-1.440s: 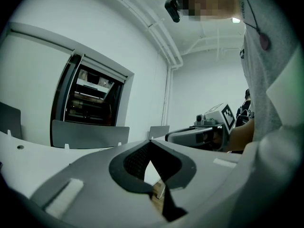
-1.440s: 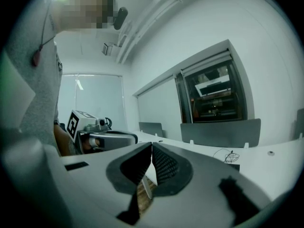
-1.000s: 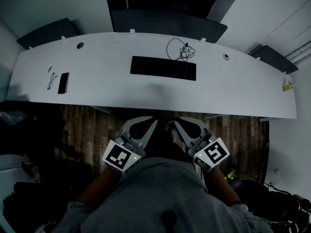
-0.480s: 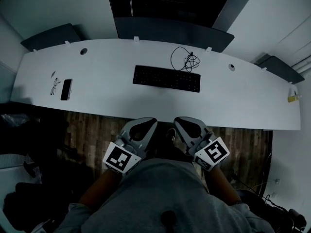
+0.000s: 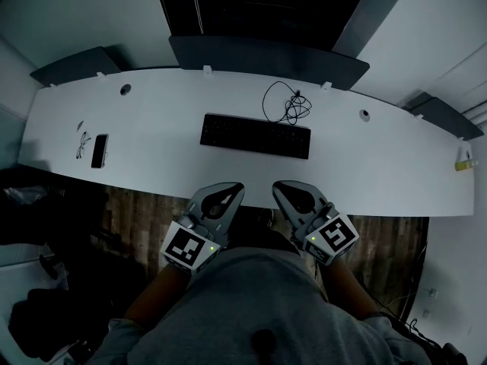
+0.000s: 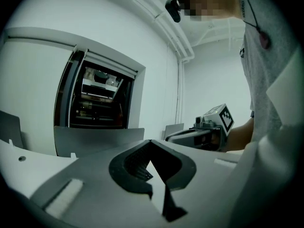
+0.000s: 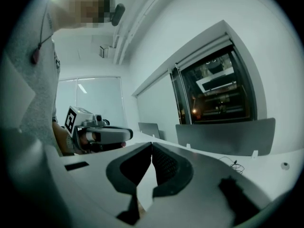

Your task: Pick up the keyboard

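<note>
A black keyboard point(image 5: 255, 135) lies flat at the middle of the white curved desk point(image 5: 152, 162). Both grippers hover side by side at the desk's front edge, short of the keyboard and pointing toward it. My left gripper point(image 5: 239, 187) is shut with nothing in it, and my right gripper point(image 5: 276, 186) is shut and empty too. In the left gripper view the closed jaws point(image 6: 151, 142) meet at a point, with the right gripper point(image 6: 202, 133) beside them. The right gripper view shows its closed jaws point(image 7: 152, 144) and the left gripper point(image 7: 102, 135). In both gripper views the keyboard is hidden.
A coiled black cable point(image 5: 287, 103) lies just behind the keyboard. A phone point(image 5: 99, 150) and glasses point(image 5: 80, 144) rest at the desk's left end, a small yellow item point(image 5: 464, 163) at its right end. A dark divider panel point(image 5: 266, 52) stands along the back edge.
Both grippers have moved forward together, from over the wooden floor up to the desk's front edge. Their jaws stayed shut. The keyboard has not moved on the desk.
</note>
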The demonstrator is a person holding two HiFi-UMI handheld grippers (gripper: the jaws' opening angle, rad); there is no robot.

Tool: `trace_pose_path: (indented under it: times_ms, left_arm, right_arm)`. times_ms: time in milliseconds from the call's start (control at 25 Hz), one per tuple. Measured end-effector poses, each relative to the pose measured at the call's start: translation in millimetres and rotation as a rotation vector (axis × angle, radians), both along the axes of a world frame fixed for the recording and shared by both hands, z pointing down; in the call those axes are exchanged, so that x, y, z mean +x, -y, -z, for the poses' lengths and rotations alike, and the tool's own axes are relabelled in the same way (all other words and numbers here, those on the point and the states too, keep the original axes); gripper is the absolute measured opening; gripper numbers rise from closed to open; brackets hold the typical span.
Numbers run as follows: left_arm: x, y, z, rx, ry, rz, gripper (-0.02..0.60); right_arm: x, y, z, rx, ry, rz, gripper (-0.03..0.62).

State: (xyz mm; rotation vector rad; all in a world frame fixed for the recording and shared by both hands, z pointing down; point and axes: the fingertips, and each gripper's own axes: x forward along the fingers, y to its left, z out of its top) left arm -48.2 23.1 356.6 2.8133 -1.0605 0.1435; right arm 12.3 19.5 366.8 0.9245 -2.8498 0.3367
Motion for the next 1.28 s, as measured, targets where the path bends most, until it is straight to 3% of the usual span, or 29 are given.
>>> trace_pose_path:
  times_ms: [760, 1280]
  left_arm:
    - [47, 83, -3, -0.021, 0.044, 0.094, 0.005]
    - [35, 110, -19, -0.058, 0.052, 0.12, 0.005]
  right_arm:
    - [60, 86, -8, -0.028, 0.026, 0.04, 0.015]
    - [69, 114, -32, -0.071, -0.016, 0.018, 0.015]
